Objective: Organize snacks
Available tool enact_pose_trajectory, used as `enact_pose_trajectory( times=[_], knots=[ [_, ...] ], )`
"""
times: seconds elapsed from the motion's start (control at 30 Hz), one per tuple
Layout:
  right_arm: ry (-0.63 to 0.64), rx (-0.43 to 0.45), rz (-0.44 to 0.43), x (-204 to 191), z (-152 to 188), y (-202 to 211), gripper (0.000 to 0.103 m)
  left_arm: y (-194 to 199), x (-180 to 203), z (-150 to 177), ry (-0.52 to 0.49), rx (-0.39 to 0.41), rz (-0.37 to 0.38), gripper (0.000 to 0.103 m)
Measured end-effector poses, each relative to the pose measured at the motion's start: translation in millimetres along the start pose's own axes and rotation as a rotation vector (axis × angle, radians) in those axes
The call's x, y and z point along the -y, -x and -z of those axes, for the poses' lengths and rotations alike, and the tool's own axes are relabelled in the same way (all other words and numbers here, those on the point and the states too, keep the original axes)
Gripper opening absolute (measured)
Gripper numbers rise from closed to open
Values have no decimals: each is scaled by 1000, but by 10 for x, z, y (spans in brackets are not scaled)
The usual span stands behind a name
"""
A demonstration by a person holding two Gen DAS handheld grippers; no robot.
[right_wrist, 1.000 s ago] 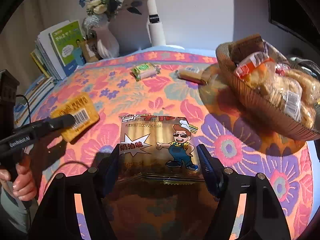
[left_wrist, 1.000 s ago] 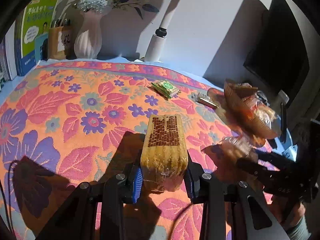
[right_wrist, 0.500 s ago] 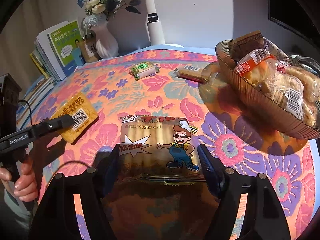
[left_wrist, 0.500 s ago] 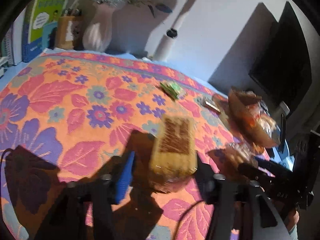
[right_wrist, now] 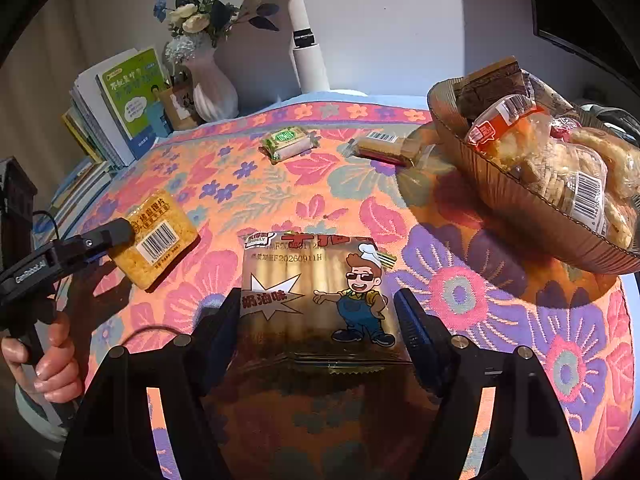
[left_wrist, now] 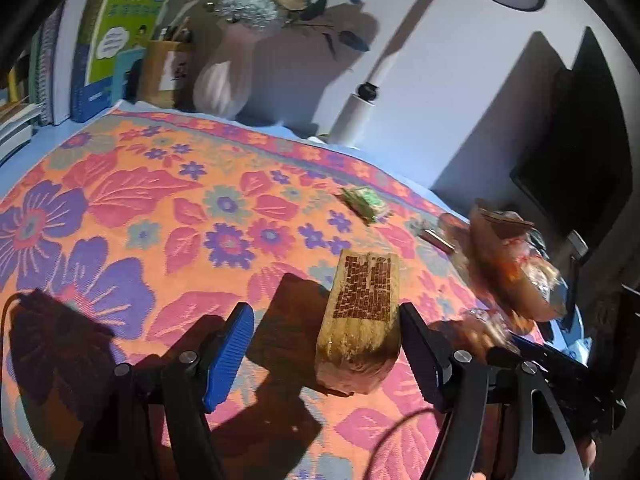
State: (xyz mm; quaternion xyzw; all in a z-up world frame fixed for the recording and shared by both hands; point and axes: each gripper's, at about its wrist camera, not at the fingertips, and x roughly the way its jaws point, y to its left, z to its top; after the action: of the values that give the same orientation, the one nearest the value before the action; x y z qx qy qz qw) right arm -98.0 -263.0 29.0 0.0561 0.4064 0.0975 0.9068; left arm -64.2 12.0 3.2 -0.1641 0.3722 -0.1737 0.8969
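A yellow biscuit pack (left_wrist: 360,312) lies on the floral cloth between the jaws of my left gripper (left_wrist: 324,312). Those jaws are opening: the left blue pad stands well clear of the pack and the right finger is close beside it. In the right wrist view the same pack (right_wrist: 160,240) lies flat, barcode up, with the left gripper's fingers (right_wrist: 108,236) at its near edge. My right gripper (right_wrist: 318,296) is shut on a clear cartoon-chef snack packet (right_wrist: 316,280), a pad on each side. A brown basket (right_wrist: 520,204) full of snacks stands at the right.
A green wrapped snack (right_wrist: 288,142) and a brown bar (right_wrist: 384,146) lie loose on the cloth near the far edge. Behind them stand a vase of flowers (right_wrist: 212,88), a lamp post (right_wrist: 308,60), a pen holder and books (right_wrist: 128,96). A dark monitor (left_wrist: 580,152) is at the right.
My left gripper has let go of the yellow pack, its jaws spreading wide, and it has rolled a little. The right gripper and its packet have not moved.
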Motion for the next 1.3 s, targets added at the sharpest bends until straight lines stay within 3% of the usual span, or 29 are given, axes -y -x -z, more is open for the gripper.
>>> enact_pose_trajectory(
  times=[0.07,0.13,0.2,0.4,0.47,0.53,0.57,0.7,0.9,1.07,1.17,1.27,1.3],
  knots=[
    [-3,0,-5,5,-2,3,74,1,-43,-1,22,3,-13,69],
    [-6,-1,-9,23,-8,-1,75,7,-82,-3,41,10,-7,54],
    [-9,-2,-14,35,-9,-5,75,-7,-85,4,43,0,-9,47],
    [-36,-4,-40,77,-14,4,75,-26,-98,15,52,-15,11,47],
    [-47,-4,-49,96,-15,5,75,-45,-136,11,73,-30,21,57],
    [-57,-7,-57,118,-15,4,75,-24,-178,-1,98,-16,22,81],
    [-60,-8,-60,123,-14,4,76,17,-208,-8,113,10,14,83],
    [-64,-15,-66,132,-16,-5,77,47,-210,-41,114,20,12,84],
    [-84,-35,-99,173,-13,-27,77,-102,187,-118,-126,-51,-28,84],
    [-123,-35,-147,250,-14,-21,81,-329,265,-106,-201,-113,-93,84],
    [-125,-38,-155,242,-12,-21,82,-432,229,-82,-195,-157,-134,72],
    [-103,-46,-139,195,-13,-38,82,-464,198,-68,-187,-168,-143,55],
    [-90,-49,-127,168,-14,-45,82,-458,195,-61,-187,-165,-145,55]
  ],
)
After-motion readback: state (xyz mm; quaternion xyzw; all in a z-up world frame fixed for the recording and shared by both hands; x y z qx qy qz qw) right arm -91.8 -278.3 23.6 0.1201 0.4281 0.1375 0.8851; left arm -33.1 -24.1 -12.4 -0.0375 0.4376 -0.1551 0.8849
